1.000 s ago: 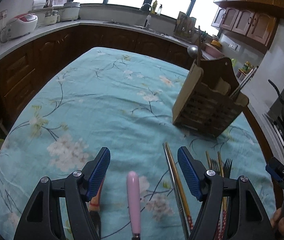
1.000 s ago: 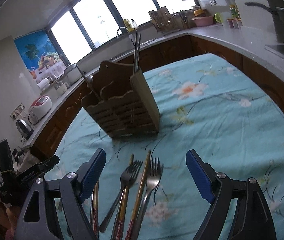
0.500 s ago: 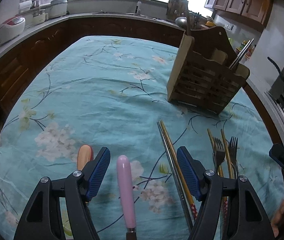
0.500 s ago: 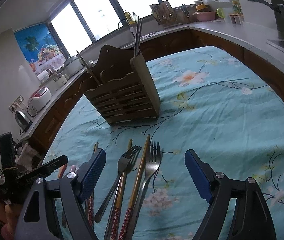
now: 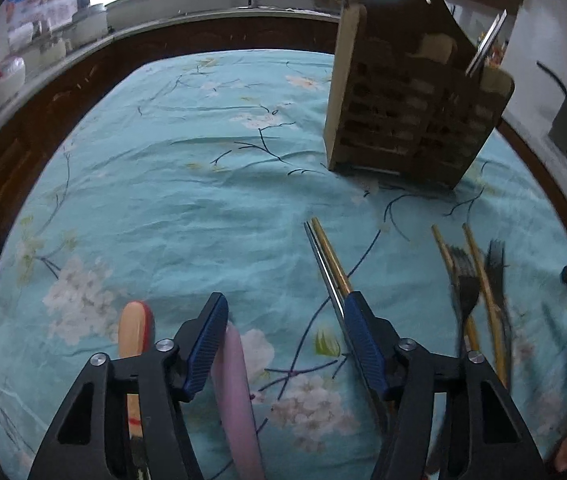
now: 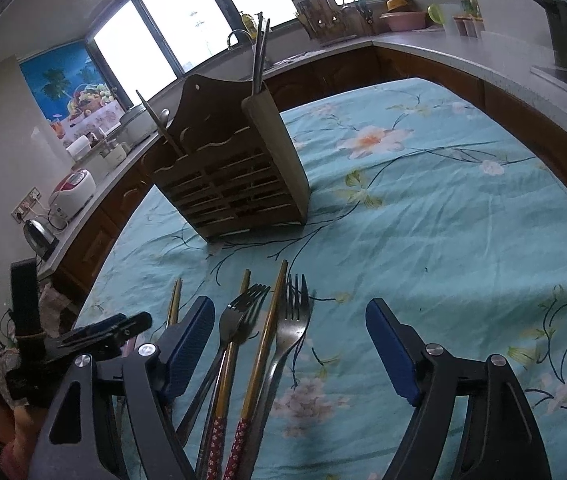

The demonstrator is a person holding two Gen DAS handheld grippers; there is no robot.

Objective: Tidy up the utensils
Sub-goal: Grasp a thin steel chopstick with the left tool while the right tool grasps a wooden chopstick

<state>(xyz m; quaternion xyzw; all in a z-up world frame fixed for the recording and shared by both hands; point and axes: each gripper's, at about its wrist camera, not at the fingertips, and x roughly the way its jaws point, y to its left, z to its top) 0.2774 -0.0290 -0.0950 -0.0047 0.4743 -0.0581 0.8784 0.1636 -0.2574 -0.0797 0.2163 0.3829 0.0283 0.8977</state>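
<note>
Left gripper (image 5: 285, 340) jaws about half open and closing; pink handle (image 5: 235, 392) lies between them, hard against the left pad, right pad clear of it. Nothing gripped yet. Steel-and-gold chopstick pair (image 5: 329, 264) runs just under the right pad's outer edge. Risk: the closing right pad drags the chopsticks in with the handle. Best to shift the jaws a bit toward the pink handle so it sits centred, then close on the handle alone, mid-length, before lifting.

Orange-handled utensil (image 5: 133, 340) sits just outside the left finger, apart from the grasp.

Right gripper (image 6: 289, 344) jaws wide, holding nothing, hovering over two forks (image 6: 267, 320) and red-patterned chopsticks (image 6: 243, 400) lying on the desk's floral cloth (image 6: 443, 220). Leave it parked.

Wooden caddy (image 5: 411, 96) stands upright farther back, well apart from the loose pieces, already holding metal chopsticks and a ladle. Likely target; carry the handle in blade-down, into a free compartment.
</note>
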